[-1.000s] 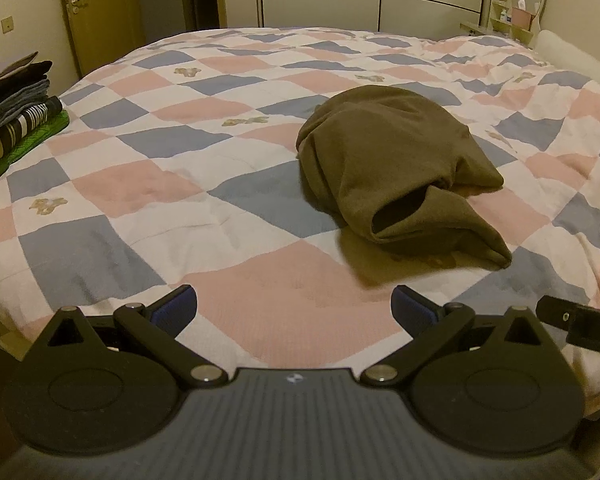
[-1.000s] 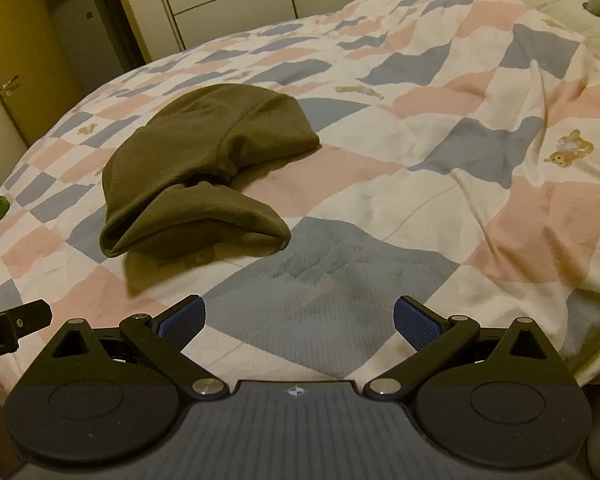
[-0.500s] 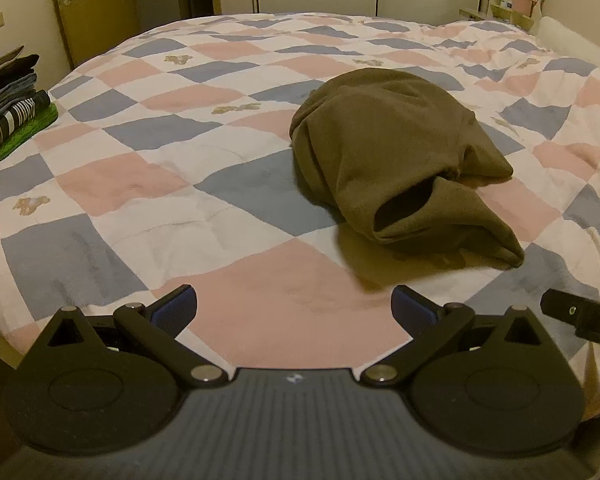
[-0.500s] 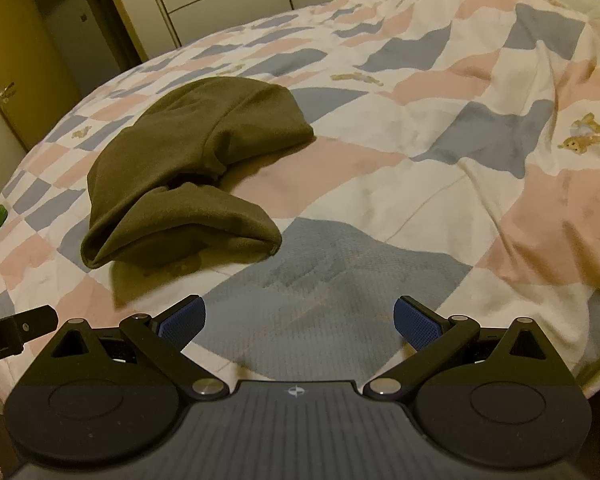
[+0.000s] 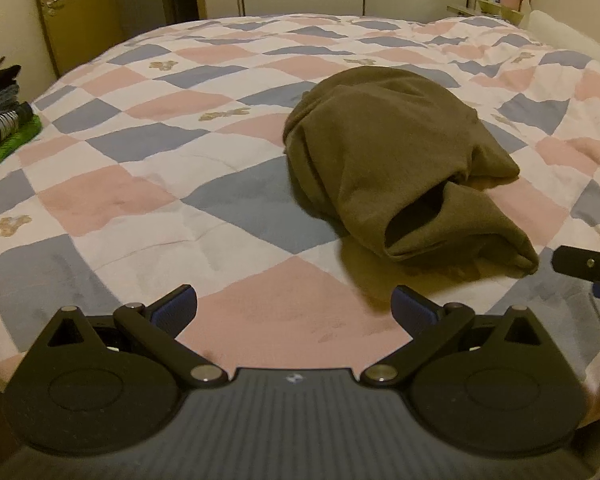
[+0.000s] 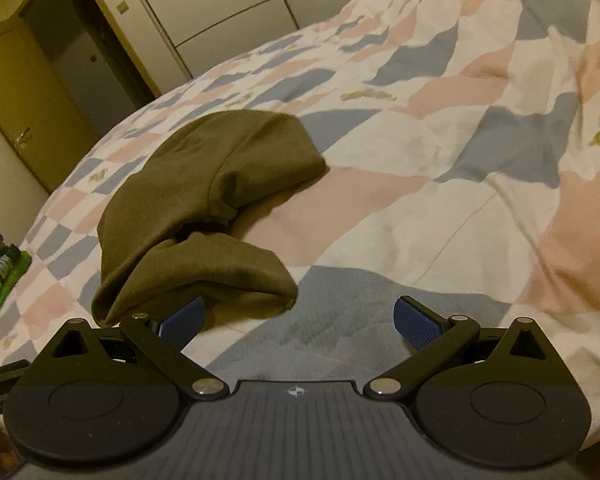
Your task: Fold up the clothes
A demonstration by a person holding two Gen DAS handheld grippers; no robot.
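- The crumpled olive-brown fleece garment (image 5: 400, 160) lies bunched on the pink, grey and white checked quilt (image 5: 148, 196), at about 1 o'clock from the left gripper (image 5: 294, 306).
- Both tongs have closed in on it over the last second; the right gripper (image 6: 298, 318) now has its left pad at the near hem. A first grasp looks close.
- Both tongs gape wide, empty.
- A stack of folded clothes (image 5: 2, 120) sits at 10 o'clock, well apart; nothing blocks the way.
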